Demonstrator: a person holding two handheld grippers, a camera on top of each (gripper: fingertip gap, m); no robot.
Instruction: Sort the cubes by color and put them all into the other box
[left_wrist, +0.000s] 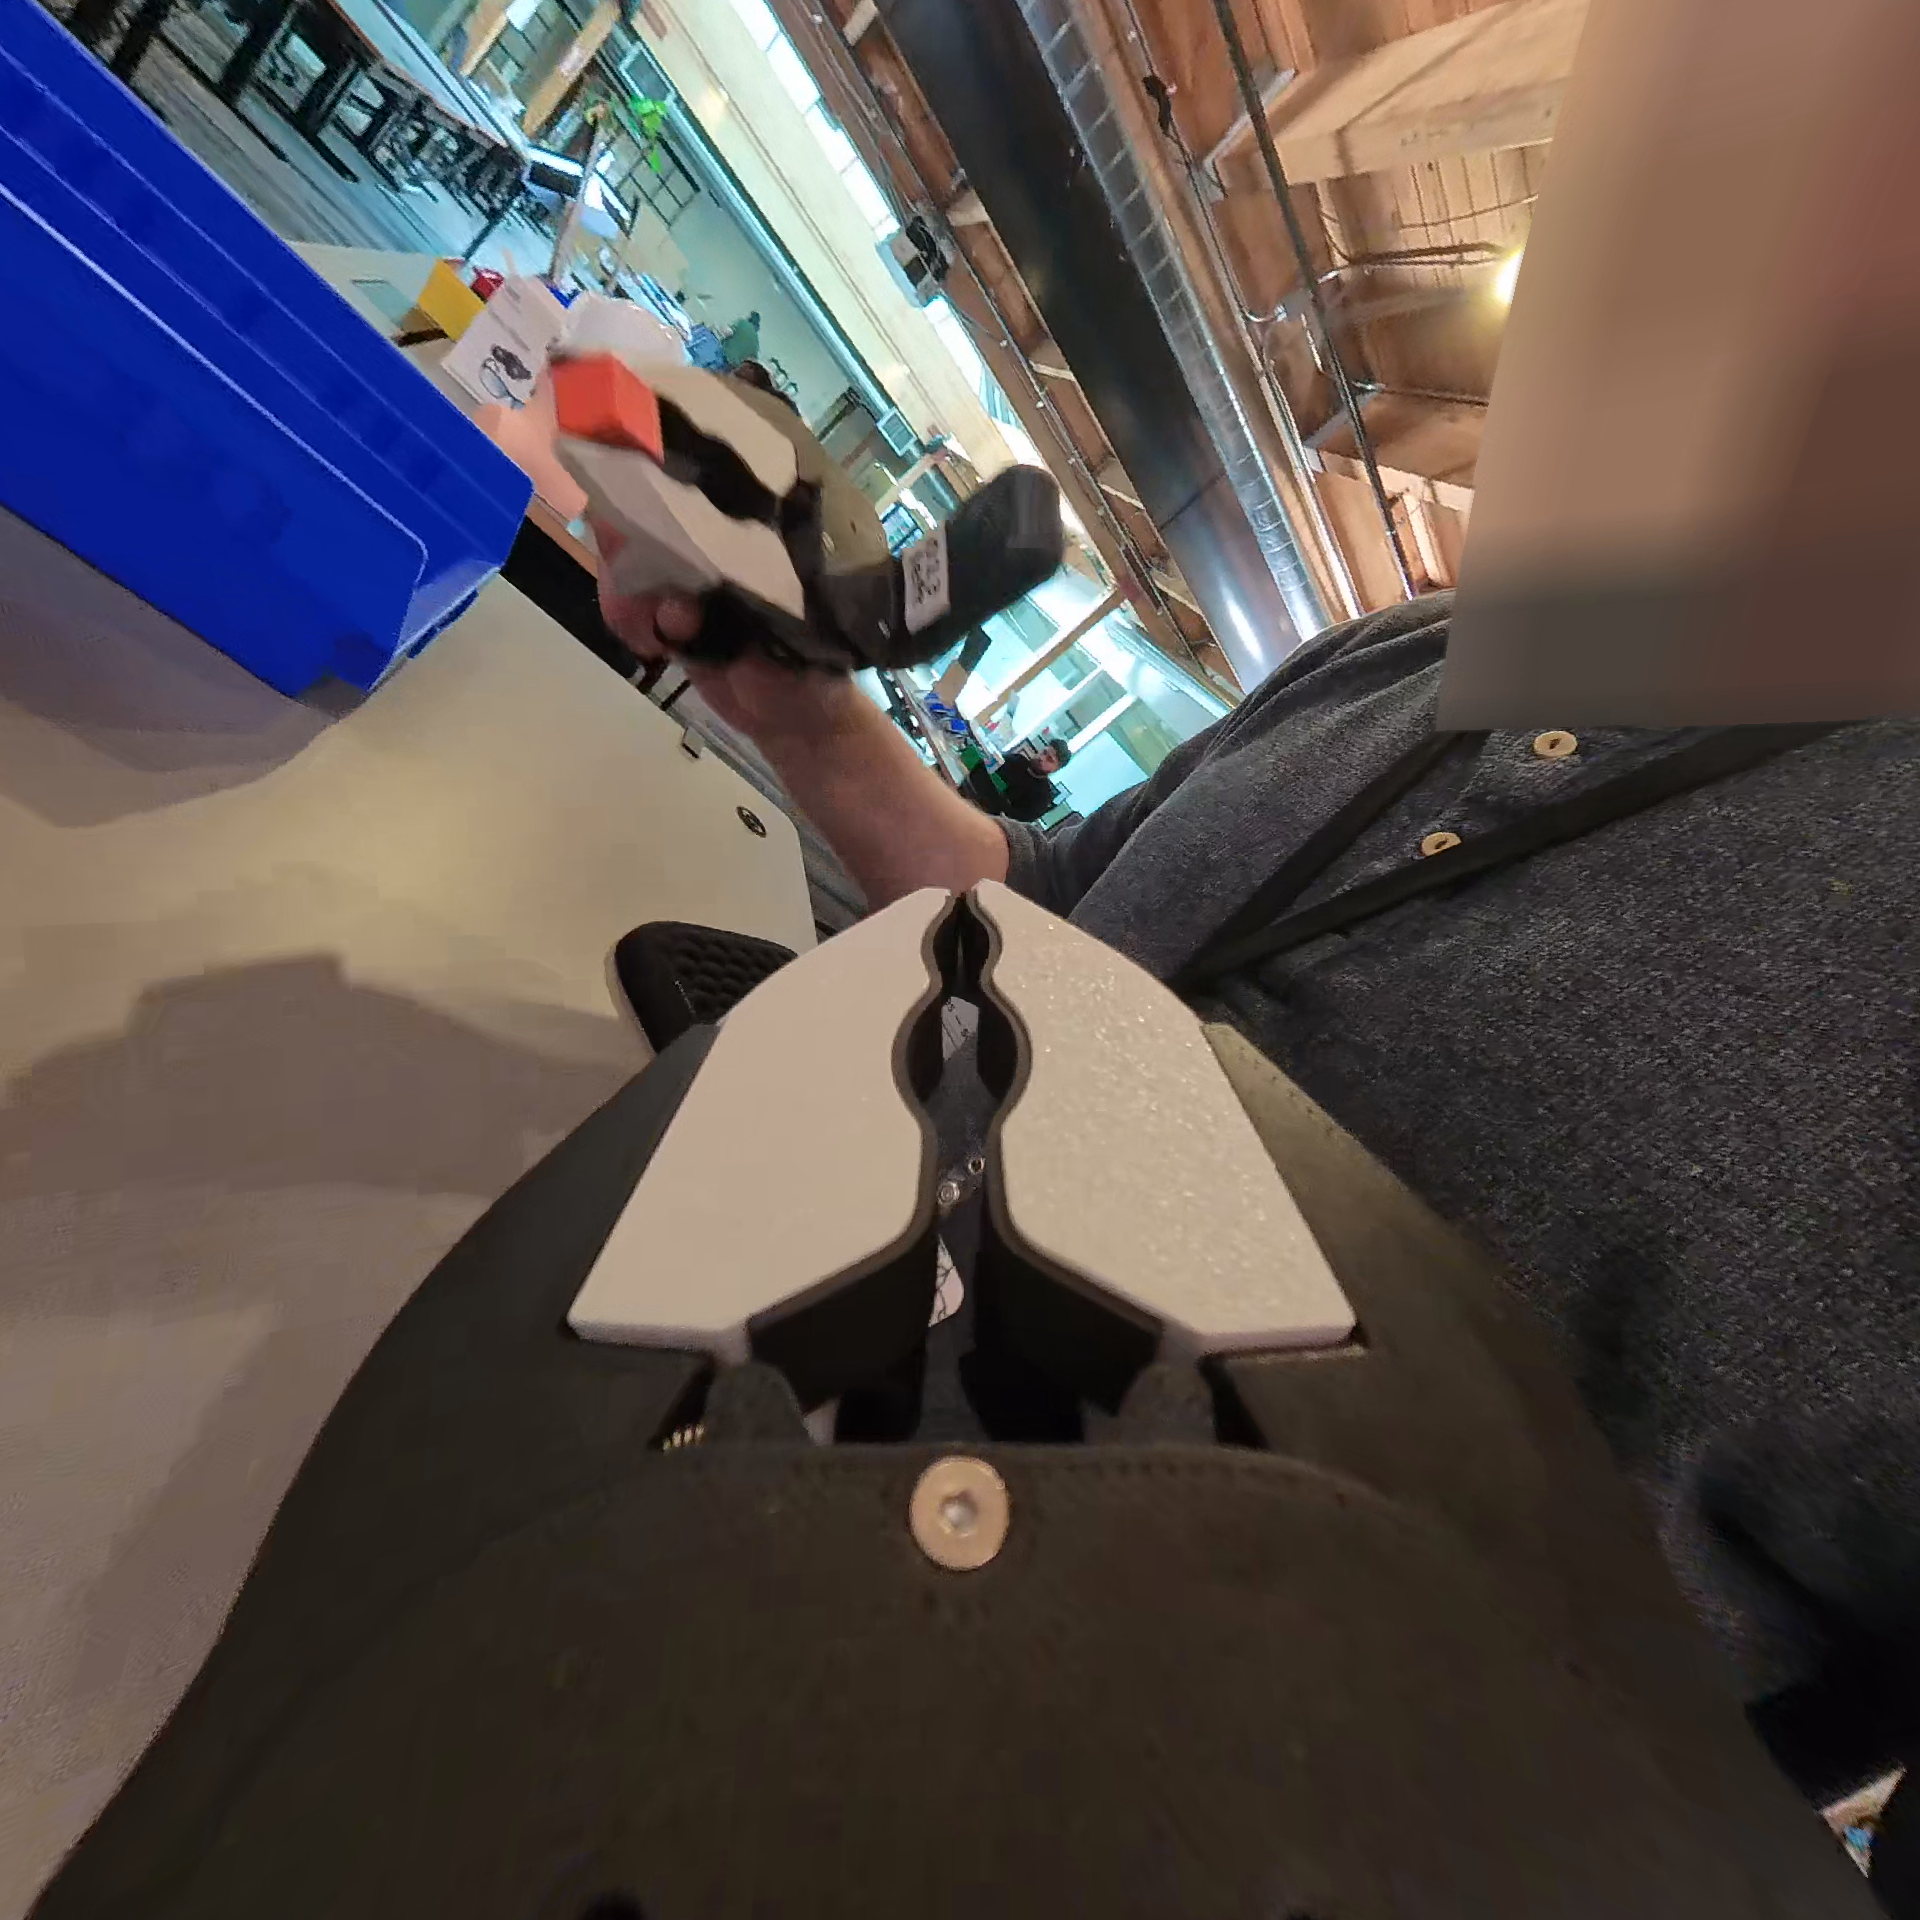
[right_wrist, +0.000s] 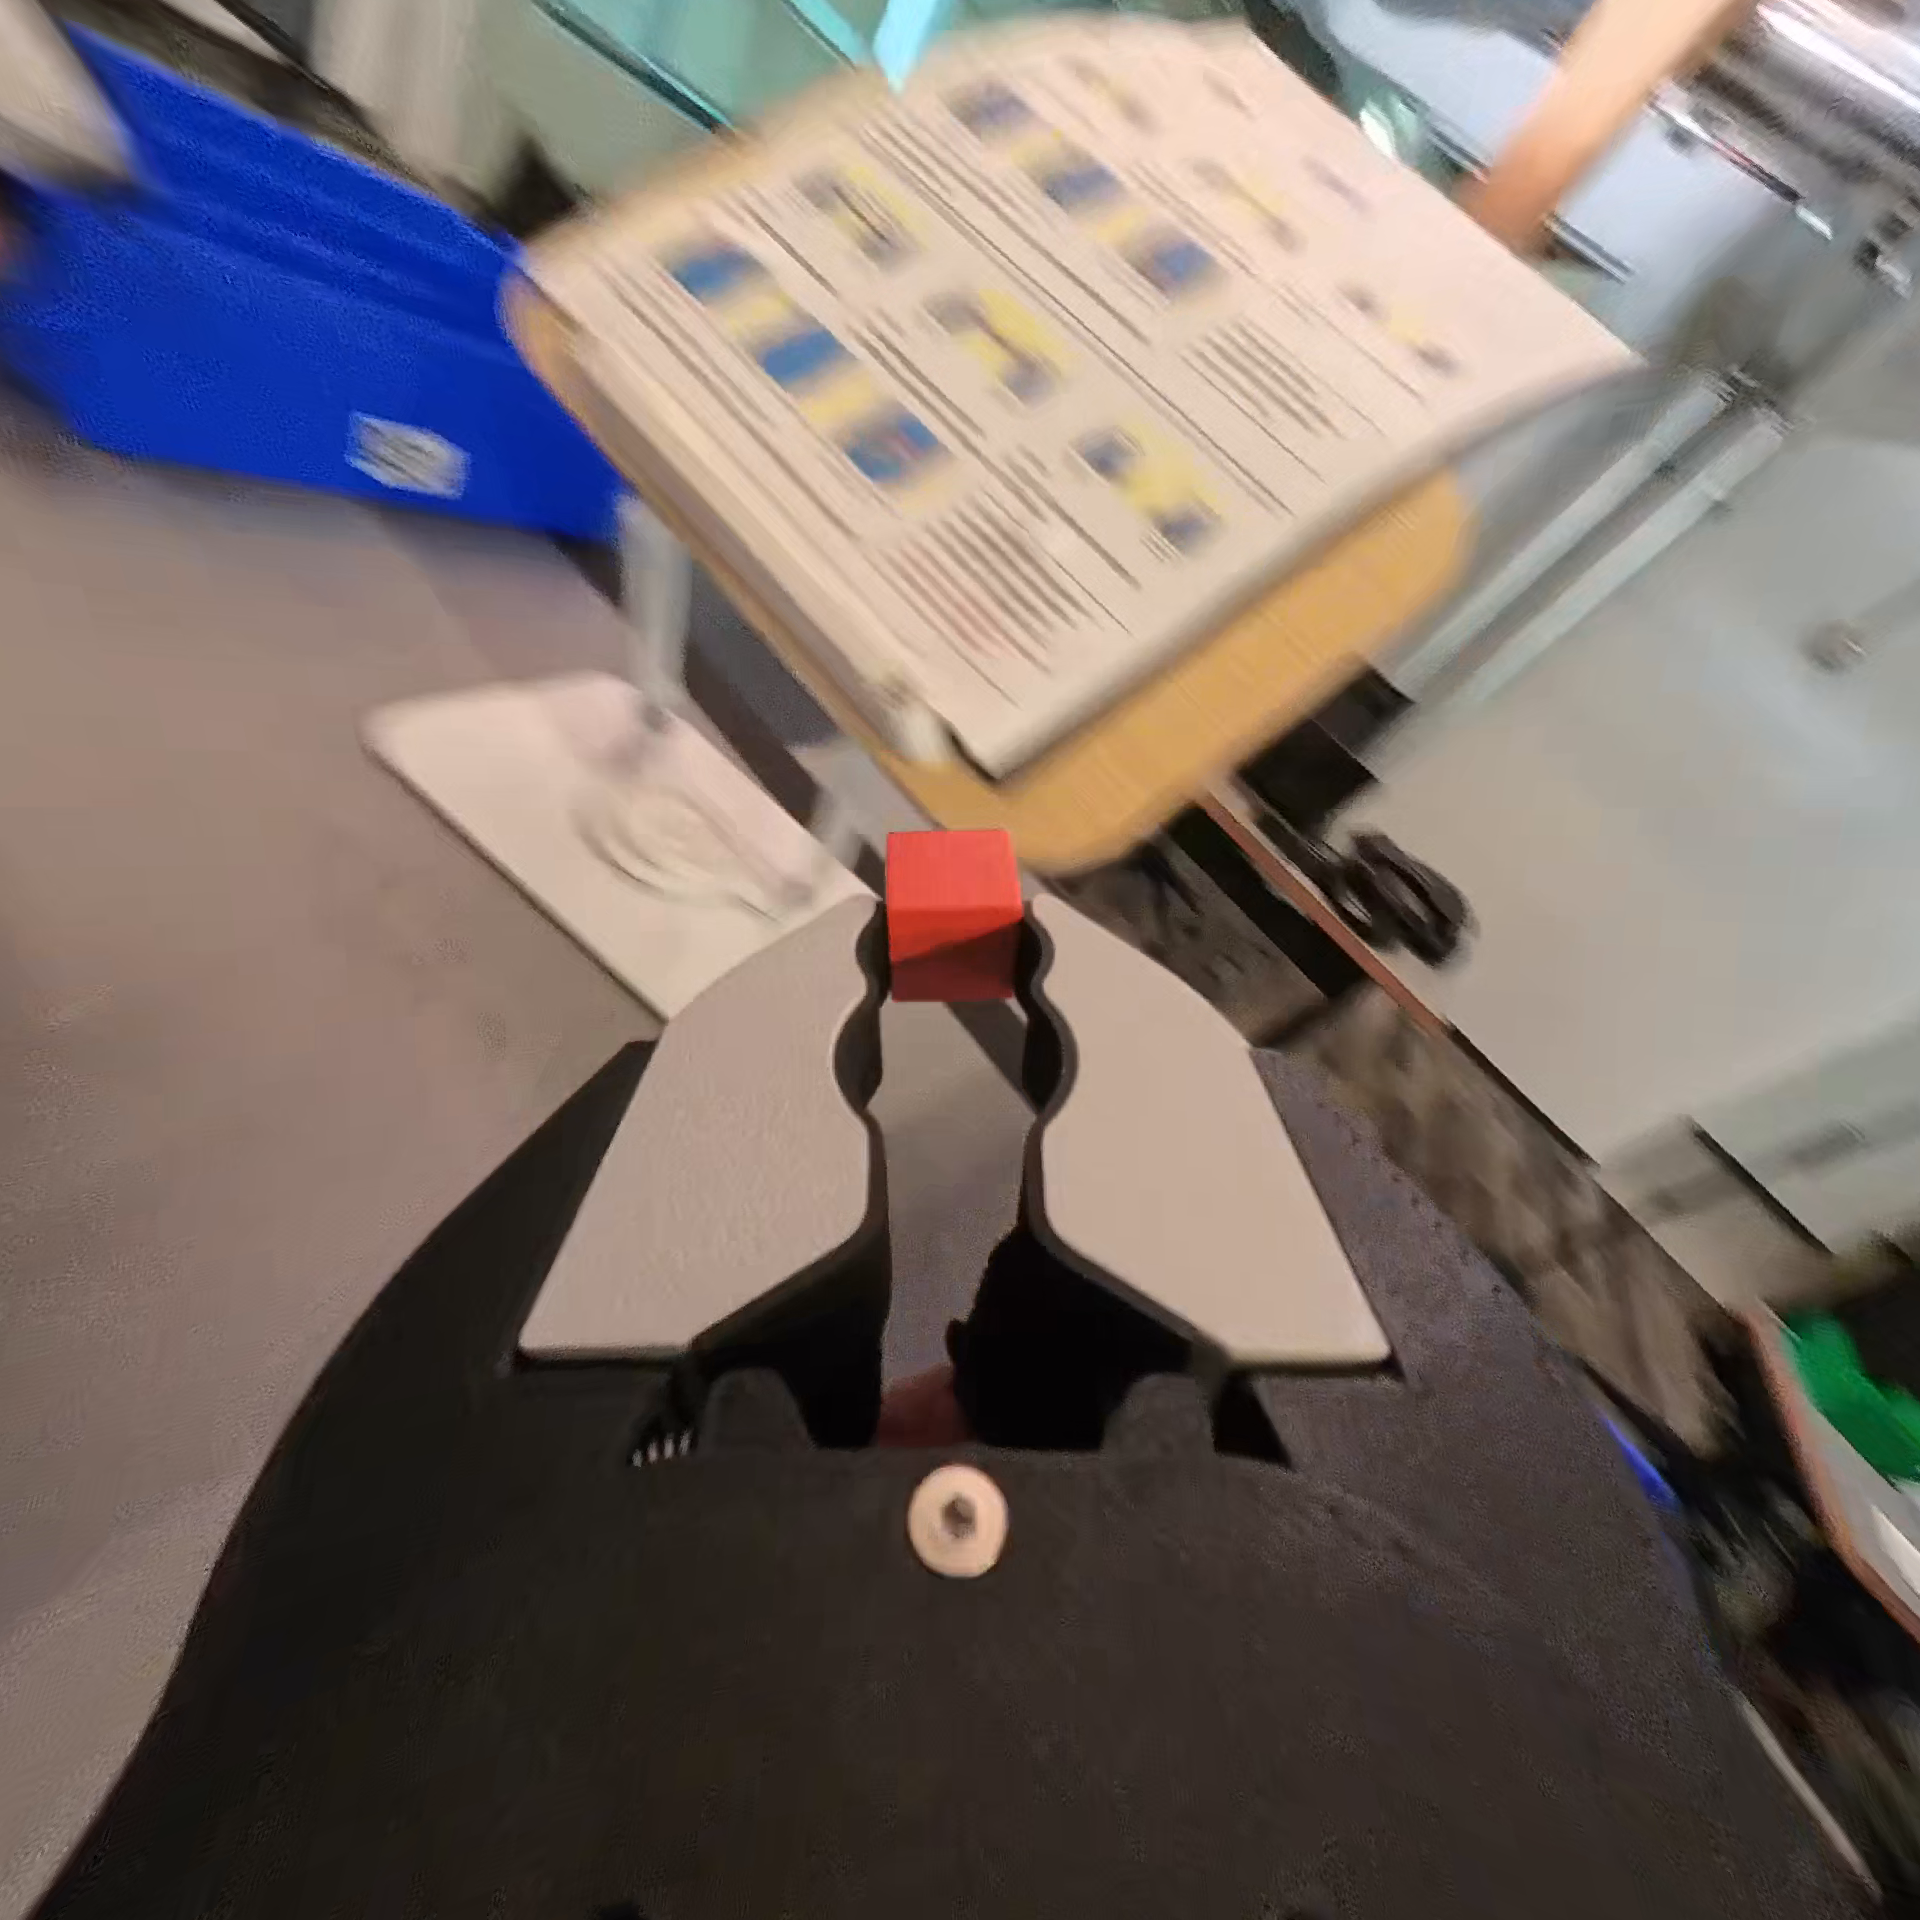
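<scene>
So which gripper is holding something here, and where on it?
The right gripper holds a red cube by two opposite side faces, at its fingertips. The left gripper is shut with nothing in it.

The printed sheet (right_wrist: 997, 343) at the top of the right wrist view is blurred. The blue box (left_wrist: 208, 416) is cut off at the upper left.

Counter (left_wrist: 364, 831): pale beige-grey surface, filled the left half of the left wrist view and the left side of the right wrist view. Blue box (left_wrist: 208, 416) sat on it at upper left. A white flat stand base (right_wrist: 582, 821) lay on the counter at centre left of the right wrist view, blurred.
</scene>
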